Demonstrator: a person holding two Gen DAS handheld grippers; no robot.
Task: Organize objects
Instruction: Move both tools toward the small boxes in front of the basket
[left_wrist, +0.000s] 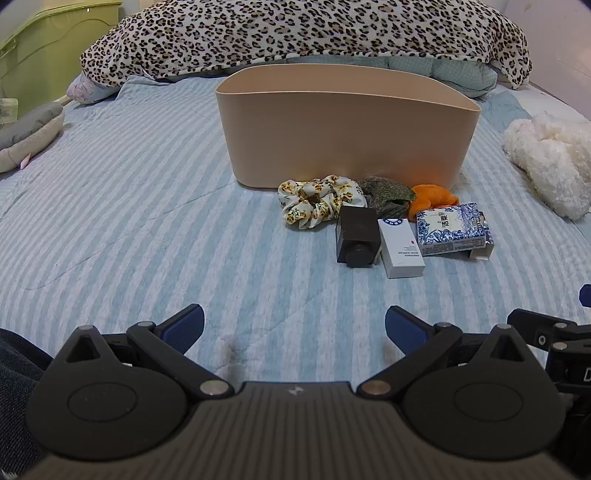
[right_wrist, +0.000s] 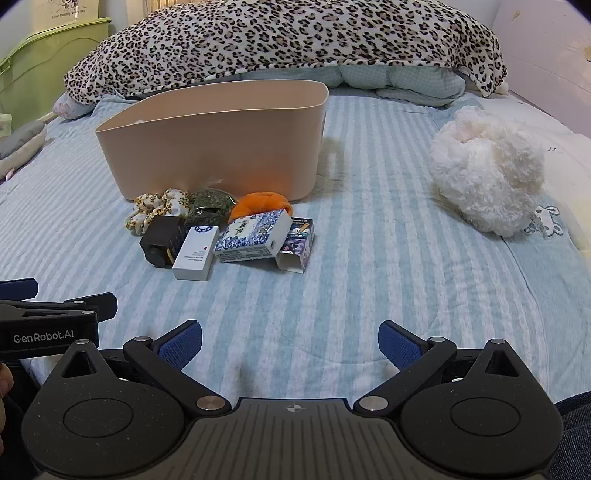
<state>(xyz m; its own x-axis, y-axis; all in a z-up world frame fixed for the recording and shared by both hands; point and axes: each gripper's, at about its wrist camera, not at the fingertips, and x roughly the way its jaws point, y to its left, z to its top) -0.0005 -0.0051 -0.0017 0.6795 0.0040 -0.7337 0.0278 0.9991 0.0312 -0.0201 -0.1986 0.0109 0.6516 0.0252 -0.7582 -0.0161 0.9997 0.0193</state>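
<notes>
Left wrist view
My left claw (left_wrist: 294, 325): jaws spread wide, nothing between them, hovering over the striped bed cover (left_wrist: 129, 206).
Beige bin (left_wrist: 343, 136): upright on the bed ahead of me; I take it as my landmark.
Floral scrunchie (left_wrist: 317, 199): lying just in front of the bin's near wall.
Green scrunchie (left_wrist: 384, 194): beside the floral one, close to the bin's base.
Orange scrunchie (left_wrist: 434, 197): in front of the bin's right end.
Dark box (left_wrist: 356, 234): nearer to me than the scrunchies, in front of the bin.
White box (left_wrist: 400, 247): just right of the dark box, touching or nearly so.
Blue-patterned box (left_wrist: 452, 229): in front of the bin's right corner, partly resting on another carton.
Fluffy white toy (left_wrist: 550, 158): well right of the bin.
Leopard blanket (left_wrist: 295, 33): heaped behind the bin.

Right wrist view
My right claw (right_wrist: 290, 338): jaws equally wide apart, gripping nothing, above the bed cover.
Bin (right_wrist: 218, 144): ahead and left of me, seen cornerwise.
Purple carton (right_wrist: 297, 245): in front of the bin's right corner, partly under the blue-patterned box (right_wrist: 253, 236).
White box (right_wrist: 195, 253): in front of the bin, leaning against the dark box (right_wrist: 162, 240).
Scrunchies: floral (right_wrist: 155, 208), green (right_wrist: 210, 205), orange (right_wrist: 262, 205), in a row along the bin's near wall.
Fluffy toy (right_wrist: 487, 173): well right of the bin.
Left claw (right_wrist: 55, 295): at my left edge, well short of the bin.
</notes>
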